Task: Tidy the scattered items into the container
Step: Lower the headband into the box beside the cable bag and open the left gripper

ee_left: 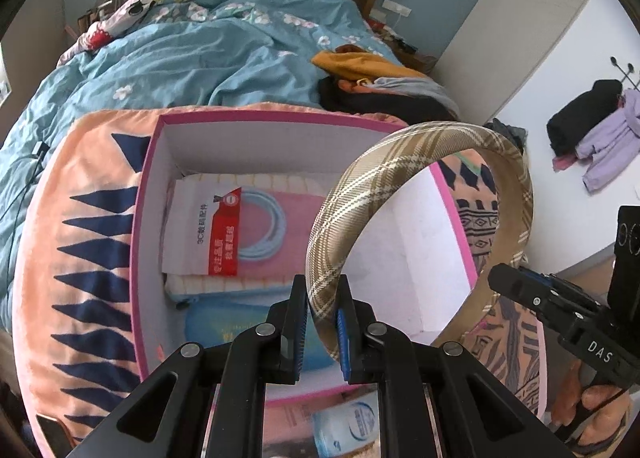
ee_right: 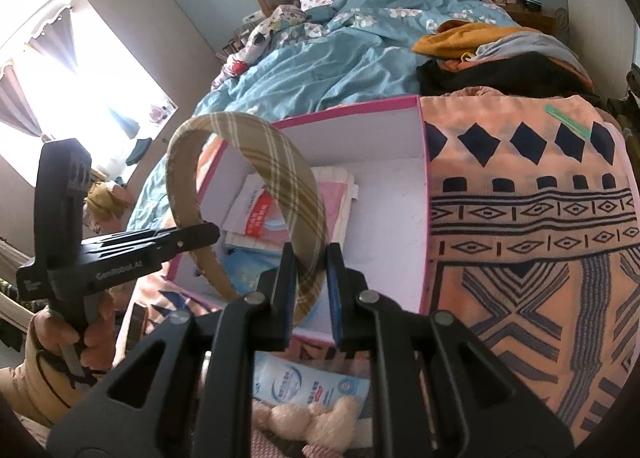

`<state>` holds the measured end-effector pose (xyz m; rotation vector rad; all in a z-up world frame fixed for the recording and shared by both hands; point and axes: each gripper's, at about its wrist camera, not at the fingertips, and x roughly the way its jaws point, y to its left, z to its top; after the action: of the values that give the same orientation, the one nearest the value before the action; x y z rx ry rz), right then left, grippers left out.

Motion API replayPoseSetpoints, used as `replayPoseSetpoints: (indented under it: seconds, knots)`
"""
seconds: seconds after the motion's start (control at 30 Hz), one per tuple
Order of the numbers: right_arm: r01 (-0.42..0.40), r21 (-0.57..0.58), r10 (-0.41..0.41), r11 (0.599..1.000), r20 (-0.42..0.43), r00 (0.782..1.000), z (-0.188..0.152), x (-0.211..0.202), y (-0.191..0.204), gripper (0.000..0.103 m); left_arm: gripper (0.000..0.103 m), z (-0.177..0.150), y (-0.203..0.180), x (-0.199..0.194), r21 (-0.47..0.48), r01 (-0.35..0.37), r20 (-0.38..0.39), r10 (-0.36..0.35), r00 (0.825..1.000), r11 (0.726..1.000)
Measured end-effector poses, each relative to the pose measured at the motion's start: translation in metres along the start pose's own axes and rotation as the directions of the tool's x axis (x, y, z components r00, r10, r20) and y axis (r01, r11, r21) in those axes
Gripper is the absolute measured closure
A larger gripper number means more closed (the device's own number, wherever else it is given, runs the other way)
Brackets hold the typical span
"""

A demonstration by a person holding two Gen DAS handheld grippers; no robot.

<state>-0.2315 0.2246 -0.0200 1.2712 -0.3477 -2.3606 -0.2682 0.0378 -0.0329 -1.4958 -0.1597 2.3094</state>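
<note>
A beige plaid headband (ee_left: 400,186) (ee_right: 280,194) arches above an open pink-rimmed box (ee_left: 264,122) (ee_right: 424,186) on an orange patterned blanket. My left gripper (ee_left: 323,332) is shut on one end of the headband. My right gripper (ee_right: 311,290) is shut on its other end; it shows in the left wrist view (ee_left: 504,278). The left gripper shows in the right wrist view (ee_right: 200,236). Inside the box lie a white-and-red packet (ee_left: 216,230), a pink item and a blue pouch (ee_left: 240,330).
A white-and-blue wipes pack (ee_right: 316,386) and a fluffy peach item (ee_right: 312,418) lie in front of the box. Behind it is a bed with a blue quilt (ee_left: 224,54) and a pile of clothes (ee_left: 376,86). The blanket (ee_right: 532,242) spreads right of the box.
</note>
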Motion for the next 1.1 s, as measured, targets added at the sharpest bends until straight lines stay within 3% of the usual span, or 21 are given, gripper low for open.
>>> replayPoseSetpoints:
  seconds: [0.53,1.1]
  knots:
    - [0.094,0.005,-0.093,0.996,-0.081,0.992,0.026,0.055,-0.026,0.087,0.091,0.031,0.008,0.072,-0.043,-0.072,-0.123,0.066,0.99,0.996]
    - [0.25,-0.075,-0.259,0.965,-0.161,0.952,0.043,0.102,-0.032,0.087,0.091,0.044,0.015,0.119,-0.076,-0.102,-0.221,0.083,0.972,0.992]
